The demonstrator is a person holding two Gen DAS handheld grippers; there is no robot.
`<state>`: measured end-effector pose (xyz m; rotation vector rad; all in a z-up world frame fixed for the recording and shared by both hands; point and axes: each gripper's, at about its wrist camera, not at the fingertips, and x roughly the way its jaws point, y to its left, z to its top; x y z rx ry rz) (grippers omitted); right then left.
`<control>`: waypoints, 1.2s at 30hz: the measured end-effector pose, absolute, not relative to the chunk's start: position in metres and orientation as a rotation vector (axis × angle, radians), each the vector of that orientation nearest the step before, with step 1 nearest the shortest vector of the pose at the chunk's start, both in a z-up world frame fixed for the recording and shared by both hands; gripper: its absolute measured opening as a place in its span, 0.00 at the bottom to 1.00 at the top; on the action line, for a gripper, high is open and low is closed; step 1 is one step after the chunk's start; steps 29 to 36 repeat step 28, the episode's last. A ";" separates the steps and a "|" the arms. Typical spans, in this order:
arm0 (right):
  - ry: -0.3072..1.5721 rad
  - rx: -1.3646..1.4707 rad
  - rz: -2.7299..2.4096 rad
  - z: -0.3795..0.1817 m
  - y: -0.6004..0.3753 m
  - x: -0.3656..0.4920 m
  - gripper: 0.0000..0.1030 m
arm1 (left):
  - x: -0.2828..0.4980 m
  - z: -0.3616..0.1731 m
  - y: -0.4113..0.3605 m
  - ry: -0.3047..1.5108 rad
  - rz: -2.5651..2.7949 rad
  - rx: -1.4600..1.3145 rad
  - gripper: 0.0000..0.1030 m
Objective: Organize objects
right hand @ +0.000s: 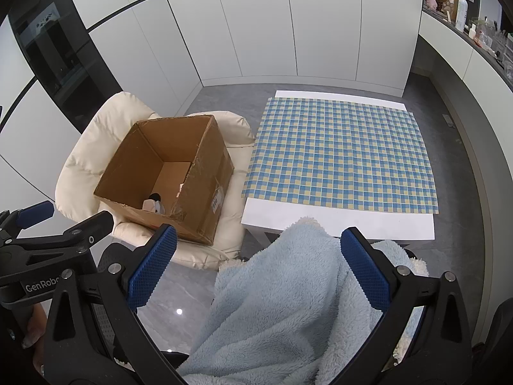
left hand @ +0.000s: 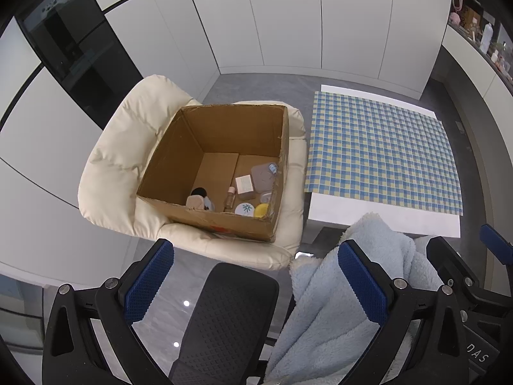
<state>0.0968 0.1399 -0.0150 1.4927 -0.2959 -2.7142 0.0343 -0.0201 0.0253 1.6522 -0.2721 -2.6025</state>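
Room: white cabinet fronts, grey tile floor, low white worktop (right hand: 336, 227) under a blue-and-yellow checked cloth (right hand: 340, 154).

Task items: small toiletries lie in the bottom of an open cardboard box (left hand: 166, 166): a little bottle (left hand: 229, 198), a small white carton (left hand: 244, 183), a round white tin (left hand: 245, 209), a yellow piece (left hand: 262, 210), a grey-brown case (left hand: 263, 178), and a dark-topped item in the near left corner (left hand: 196, 199). The box sits on a cream padded chair (left hand: 109, 163), just beside the worktop. The checked cloth carries nothing.

Progress (judgement): this fits either a finished pack-away into the box or a box waiting to be unpacked onto the cloth. The pictures do not settle which.

Claws: left claw (left hand: 255, 284) is spread wide, nothing between its fingers, held above a black mesh chair (left hand: 231, 314) and facing the box. Right claw (right hand: 258, 268) is likewise wide apart, gripping nothing; a light blue fleece blanket (right hand: 282, 304) lies below it, contact not discernible.
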 end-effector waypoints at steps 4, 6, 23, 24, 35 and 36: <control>-0.295 1.499 -2.708 -0.016 0.139 0.096 1.00 | 0.034 0.026 -0.020 -0.276 -2.601 1.651 0.99; -0.298 1.501 -2.705 -0.016 0.139 0.096 1.00 | 0.034 0.026 -0.020 -0.276 -2.600 1.652 0.99; -0.300 1.508 -2.698 -0.018 0.141 0.093 1.00 | 0.033 0.023 -0.022 -0.265 -2.595 1.659 0.99; -0.300 1.510 -2.697 -0.018 0.141 0.093 1.00 | 0.032 0.023 -0.022 -0.262 -2.594 1.660 0.99; -0.306 1.509 -2.689 -0.020 0.142 0.092 1.00 | 0.030 0.021 -0.023 -0.241 -2.591 1.677 0.99; -0.306 1.509 -2.689 -0.020 0.142 0.092 1.00 | 0.030 0.021 -0.023 -0.241 -2.591 1.677 0.99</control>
